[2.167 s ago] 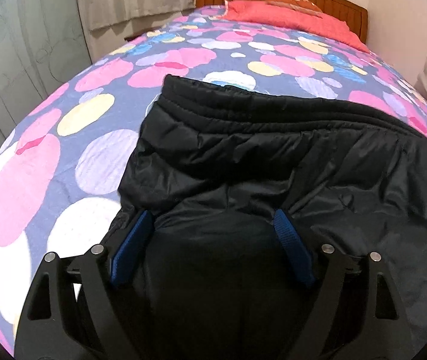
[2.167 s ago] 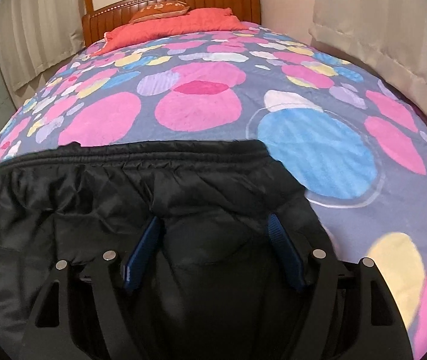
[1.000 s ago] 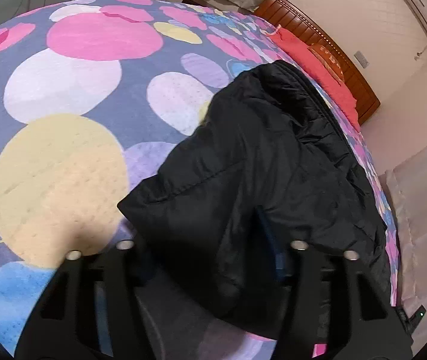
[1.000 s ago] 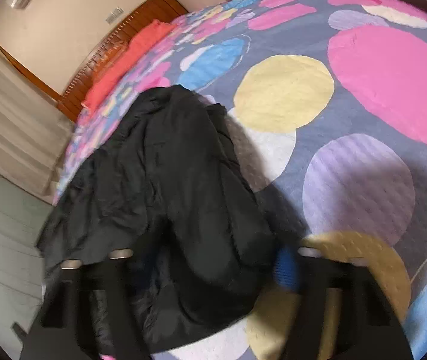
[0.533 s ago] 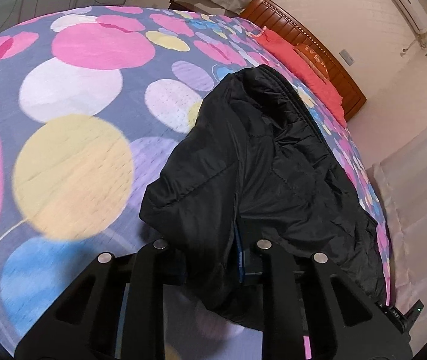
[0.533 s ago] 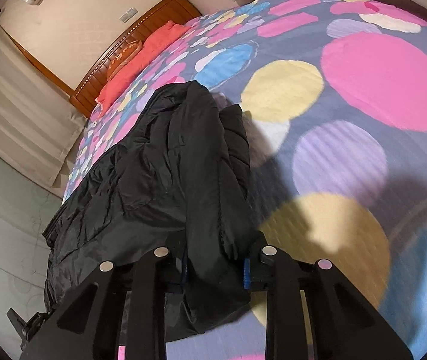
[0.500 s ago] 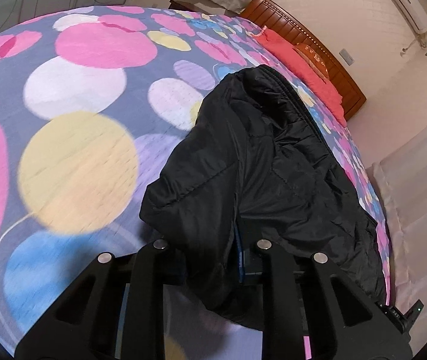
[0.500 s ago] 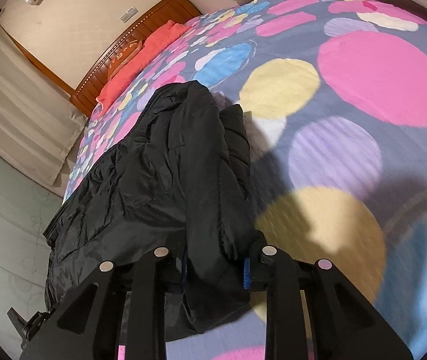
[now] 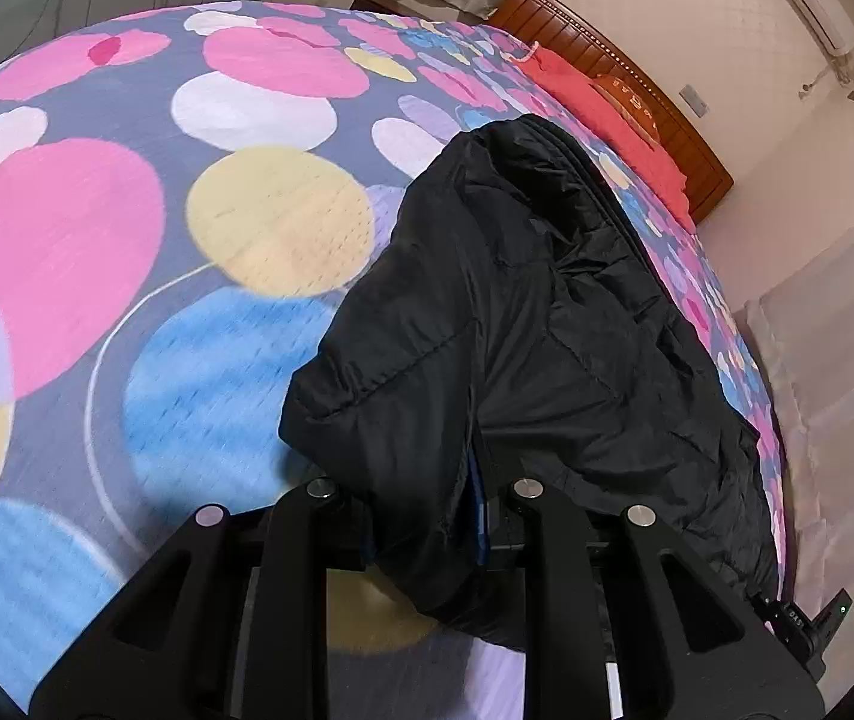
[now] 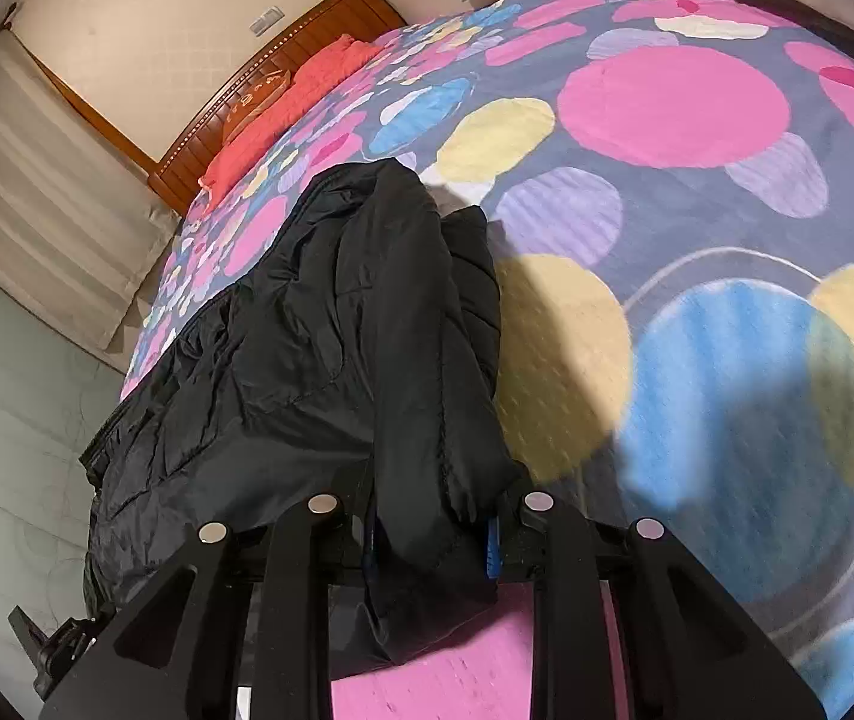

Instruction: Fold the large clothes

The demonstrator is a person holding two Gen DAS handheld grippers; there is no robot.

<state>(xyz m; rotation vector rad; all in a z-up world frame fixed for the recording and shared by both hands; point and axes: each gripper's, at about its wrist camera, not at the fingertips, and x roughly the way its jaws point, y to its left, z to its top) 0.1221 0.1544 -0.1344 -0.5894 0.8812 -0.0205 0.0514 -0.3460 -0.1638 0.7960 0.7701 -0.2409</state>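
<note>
**Item: black padded garment (image 9: 517, 312), partly folded, on bed**

- Location: lies on the spotted bedspread (image 9: 126, 228), well short of the wooden headboard (image 9: 625, 102) and the red pillow (image 9: 601, 102). Its far edge points toward the headboard; its near edge is lifted off the cover.
- Left gripper (image 9: 427, 516): fingers drawn close, clamped on a thick bunch of the near edge. A blue pad shows only as a sliver behind the cloth.
- Right gripper (image 10: 430, 531): fingers likewise pressed on a bunched corner of the same garment (image 10: 318, 324), which hangs below the grip; one blue pad (image 10: 491, 540) peeks out.
- Step judged in hand: carrying the near edge across for a fold.

**Risks**
- Slippery shell fabric, gripped in a fat wad: layers may slide out of either clamp, dropping a corner.
- Only the outer layer may be held; inner layers could sag and fold crooked.
- Uneven travel of the two hands would skew the crease.
- Dragging the garment could ruck up the bedspread.
</note>
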